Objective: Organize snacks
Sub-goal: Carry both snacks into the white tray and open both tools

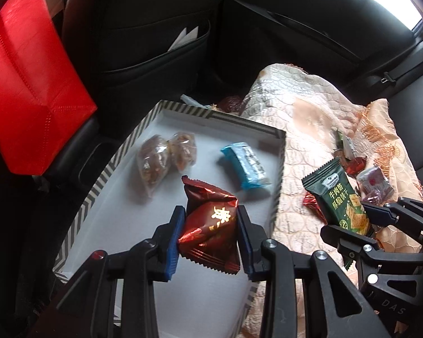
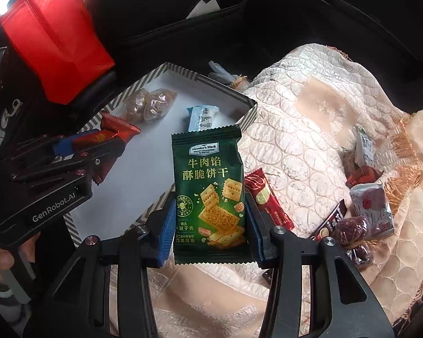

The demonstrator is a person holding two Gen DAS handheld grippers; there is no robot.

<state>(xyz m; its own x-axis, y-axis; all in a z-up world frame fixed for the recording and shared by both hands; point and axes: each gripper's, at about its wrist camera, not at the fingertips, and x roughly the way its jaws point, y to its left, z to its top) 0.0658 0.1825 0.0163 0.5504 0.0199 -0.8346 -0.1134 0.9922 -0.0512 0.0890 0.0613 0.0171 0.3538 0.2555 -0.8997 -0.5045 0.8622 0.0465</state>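
- Left gripper [image 1: 210, 235]: blue pads closed on dark red snack packet [image 1: 210, 225], held above white tray [image 1: 121, 205] w/ striped rim.
- Right gripper [image 2: 210, 225]: pads press both sides of green cracker packet [image 2: 208, 194], upright, over tray's edge and beige cloth [image 2: 310, 118].
- In tray: blue packet [image 1: 244, 166], two clear-wrapped snacks [image 1: 166, 157], maybe nuts.
- More snacks lie on cloth.

In the left wrist view, the shallow stripe-rimmed cardboard tray [image 1: 104, 174] fills centre-left, holding a light-blue wrapped bar [image 1: 245, 166] at upper right; the crumpled cream embroidered cloth [image 1: 304, 118] lies right.
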